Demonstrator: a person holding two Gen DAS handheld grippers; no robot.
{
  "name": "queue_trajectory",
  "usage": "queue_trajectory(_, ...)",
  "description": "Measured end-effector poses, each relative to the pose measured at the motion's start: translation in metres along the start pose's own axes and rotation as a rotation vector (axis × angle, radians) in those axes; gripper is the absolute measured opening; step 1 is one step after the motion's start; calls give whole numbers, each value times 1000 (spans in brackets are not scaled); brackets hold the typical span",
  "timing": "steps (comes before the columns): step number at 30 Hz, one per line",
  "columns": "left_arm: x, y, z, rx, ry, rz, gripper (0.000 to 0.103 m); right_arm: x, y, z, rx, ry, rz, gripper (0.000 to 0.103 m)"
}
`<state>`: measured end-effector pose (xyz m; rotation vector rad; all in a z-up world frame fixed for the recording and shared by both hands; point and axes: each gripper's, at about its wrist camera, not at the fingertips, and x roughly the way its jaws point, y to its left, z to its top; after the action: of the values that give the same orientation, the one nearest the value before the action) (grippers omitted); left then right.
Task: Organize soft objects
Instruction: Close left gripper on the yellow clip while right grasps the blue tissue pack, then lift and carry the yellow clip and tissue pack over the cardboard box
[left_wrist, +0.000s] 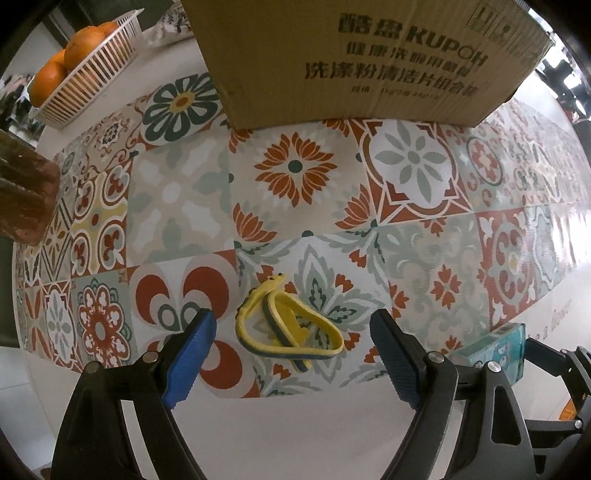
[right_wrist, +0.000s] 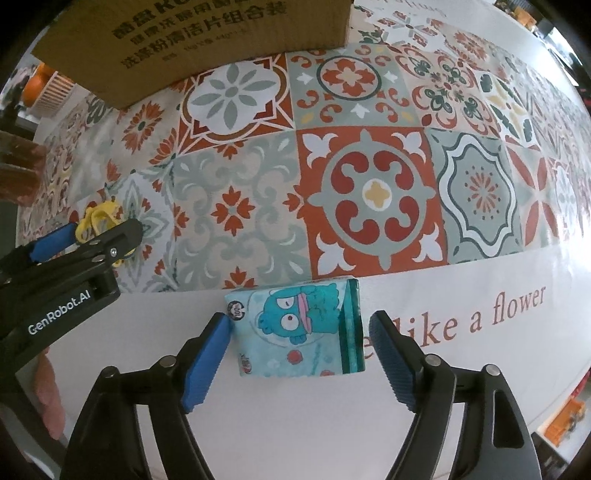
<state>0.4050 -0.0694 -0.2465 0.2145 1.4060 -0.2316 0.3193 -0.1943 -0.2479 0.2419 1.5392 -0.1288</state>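
- Left gripper (left_wrist: 291, 354): jaws spread wide, grasping nothing; blue pads (left_wrist: 188, 365) flank a yellow silicone band (left_wrist: 284, 328) without touching it.
- Band is a looped, twisted strip, yellow with a dark inner face, lying on the patterned tablecloth (left_wrist: 177, 199) near its front edge.
- Right gripper (right_wrist: 301, 358): jaws released, wide apart, bracketing a blue tissue pack (right_wrist: 295, 328). Left pad sits just beside the pack's corner; contact cannot be told. Right pad is clear of it.
- Pack carries a blue cartoon face and lies flat on the white border strip of the cloth.
- Cardboard box (left_wrist: 354, 55) with printed Chinese text and "KUPOH" stands at the far side.
- White slatted basket (left_wrist: 88, 77) of oranges (left_wrist: 83, 48) sits far left.
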Motion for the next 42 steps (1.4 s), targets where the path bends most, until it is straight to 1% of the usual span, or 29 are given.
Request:
queue_trajectory(6,16,1,8,-10,23,7,75,17,-2,0,8,21,1,80)
queue_trajectory(7,19,1,10,-11,25,6,72,20,-1,-1,5,26,-6,80)
queue_trajectory(9,21,0,12,-15,21,3,71,26,0,-2,-1,34,-10,80)
queue_trajectory(10,22,1,13,-19,20,-3,68,28,1,-3,-3,35,-12,80)
queue_trajectory(11,22,1,13,-23,21,-9,64,31,4,-4,-1,34,-14,80)
queue_trajectory(12,23,2,13,-31,20,-15,62,31,4,-4,1,33,-12,80)
queue_trajectory(14,23,5,12,-39,18,-21,52,31,5,-6,7,28,-7,79)
queue_trajectory(18,23,9,8,-44,18,-37,47,27,3,-4,7,8,-4,77)
queue_trajectory(19,23,10,7,-46,15,-38,41,26,2,-1,6,5,-2,76)
queue_trajectory(20,21,13,5,-46,13,-37,34,24,0,-1,7,2,-1,76)
queue_trajectory(23,21,14,1,-48,15,-54,32,21,0,-2,12,-14,13,76)
queue_trajectory(24,19,14,-6,-48,13,-55,32,19,0,-3,14,-20,16,76)
queue_trajectory(26,18,15,-9,-51,7,-70,29,18,0,-5,12,-32,22,76)
queue_trajectory(27,13,10,-7,-52,7,-76,29,13,2,-2,13,-35,23,76)
queue_trajectory(32,8,10,-15,-58,-8,-111,27,-4,0,-1,5,-60,27,76)
queue_trajectory(35,-4,10,-27,-60,-40,-122,26,-13,-3,-3,8,-84,36,76)
queue_trajectory(42,-33,14,-41,-62,-122,-134,25,-43,-5,-1,-10,-169,55,76)
